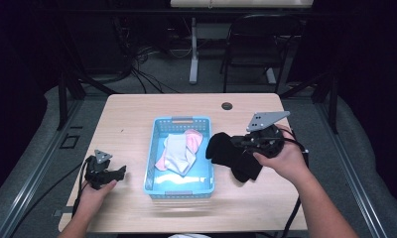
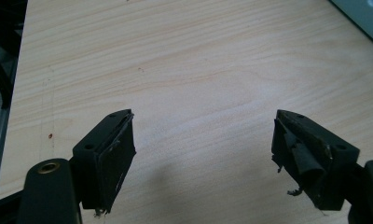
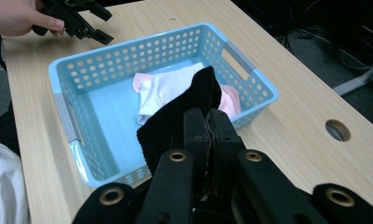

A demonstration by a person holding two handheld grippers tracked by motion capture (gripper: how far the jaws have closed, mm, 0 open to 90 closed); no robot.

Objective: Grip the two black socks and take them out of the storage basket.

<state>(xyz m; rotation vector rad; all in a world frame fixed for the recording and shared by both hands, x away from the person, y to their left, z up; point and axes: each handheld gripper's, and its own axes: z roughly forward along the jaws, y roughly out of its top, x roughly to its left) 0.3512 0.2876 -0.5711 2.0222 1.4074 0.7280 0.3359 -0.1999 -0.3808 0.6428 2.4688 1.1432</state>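
Note:
A light blue perforated basket (image 1: 154,148) (image 3: 75,70) stands at the table's middle with a white sock (image 1: 176,151) (image 3: 168,88) and a pink sock (image 1: 194,138) (image 3: 229,101) lying in it. My right gripper (image 1: 238,145) (image 3: 208,121) is shut on a black sock (image 1: 229,154) (image 3: 189,105), held just above the table beside the basket's right wall. The sock droops from the jaws. My left gripper (image 1: 118,172) (image 2: 203,149) rests open over bare wood left of the basket, with nothing between its fingers (image 2: 114,149). In the right gripper view the left gripper (image 3: 89,25) shows beyond the basket.
The wooden table (image 1: 137,114) has a round cable hole (image 1: 227,105) (image 3: 337,129) near its far edge. A chair and a desk leg stand behind the table. Cables trail from both grippers off the near edge.

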